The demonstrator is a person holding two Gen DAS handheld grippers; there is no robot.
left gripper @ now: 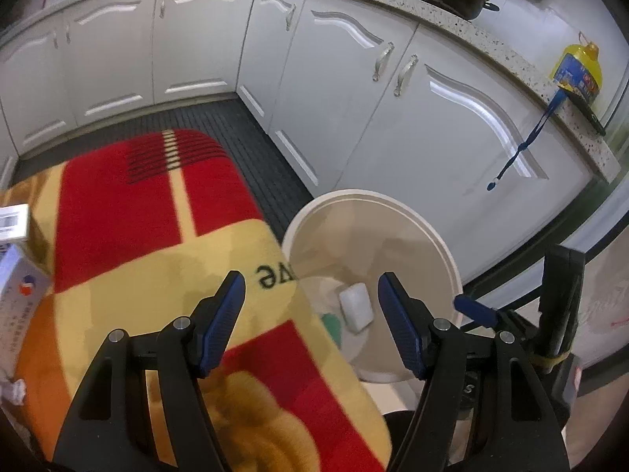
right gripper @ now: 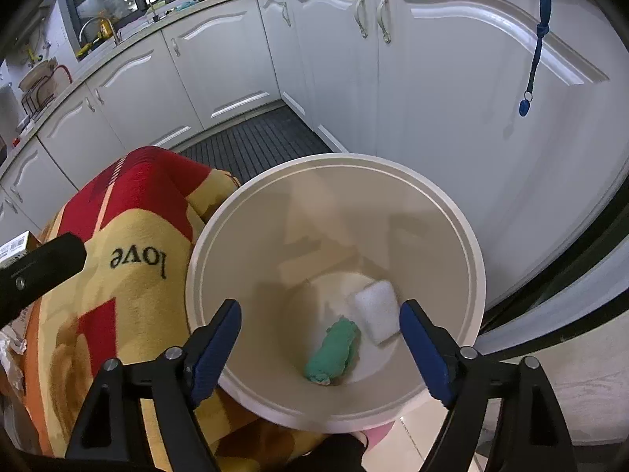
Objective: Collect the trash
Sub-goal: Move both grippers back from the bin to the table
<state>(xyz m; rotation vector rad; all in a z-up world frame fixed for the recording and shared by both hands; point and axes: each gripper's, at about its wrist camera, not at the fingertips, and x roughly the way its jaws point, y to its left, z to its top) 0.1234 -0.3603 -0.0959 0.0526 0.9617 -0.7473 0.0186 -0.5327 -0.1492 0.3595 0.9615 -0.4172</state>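
A round cream bin point(left gripper: 393, 196) point(right gripper: 334, 157) stands on the floor beside a surface covered by a red and yellow blanket point(left gripper: 157, 236) point(right gripper: 129, 236). At the bottom of the bin lie a white foam block point(left gripper: 355, 306) point(right gripper: 375, 316) and a crumpled green wad point(left gripper: 330, 320) point(right gripper: 334, 350). My right gripper point(right gripper: 321, 306) hangs open above the bin's mouth with nothing between its fingers. My left gripper point(left gripper: 311, 279) is open too, over the blanket's edge and the bin's near rim, holding nothing.
White cabinet doors point(left gripper: 452, 118) wrap around the back and right, with a black ribbed mat point(left gripper: 243, 126) on the floor. A blue lanyard point(right gripper: 534, 59) hangs from the counter. Boxes point(left gripper: 13, 220) and crumpled paper point(left gripper: 13, 389) sit at the blanket's left edge.
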